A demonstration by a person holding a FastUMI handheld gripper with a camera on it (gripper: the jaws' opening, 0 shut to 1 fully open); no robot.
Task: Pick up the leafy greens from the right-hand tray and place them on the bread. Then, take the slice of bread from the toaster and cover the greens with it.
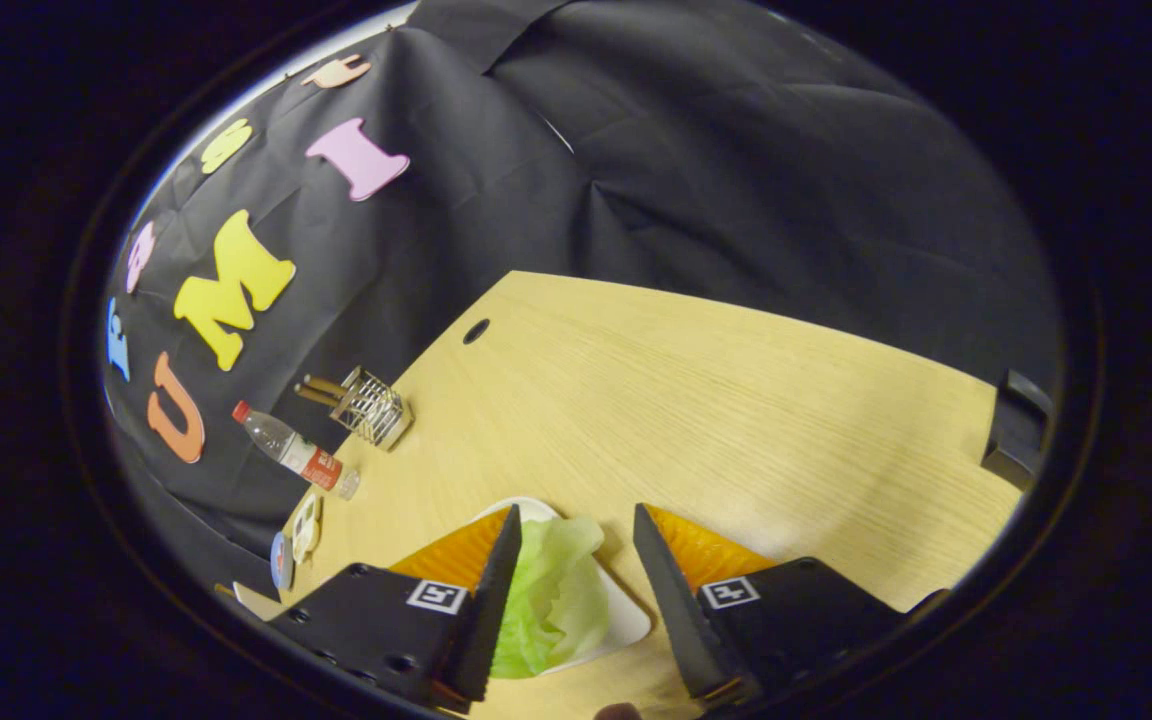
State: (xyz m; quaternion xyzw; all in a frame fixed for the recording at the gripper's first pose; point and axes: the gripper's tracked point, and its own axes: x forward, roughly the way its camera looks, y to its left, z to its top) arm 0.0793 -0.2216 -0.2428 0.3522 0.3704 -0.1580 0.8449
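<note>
The gripper (pixel 576 535) hangs open over the leafy greens (pixel 554 595), which lie ungrasped in their tray (pixel 626 625), so every step remains.

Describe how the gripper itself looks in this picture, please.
The gripper has two wedge-shaped fingers tapering to points, with ribbed inner pads. Each finger sits on a black block carrying a small square black-and-white marker. Round screw holes show on the left block.

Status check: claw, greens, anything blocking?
Claw open, fingers straddling the greens. Greens lying on the white tray, not gripped yet. Nothing blocking; bottle and wire rack well off to the side.
</note>
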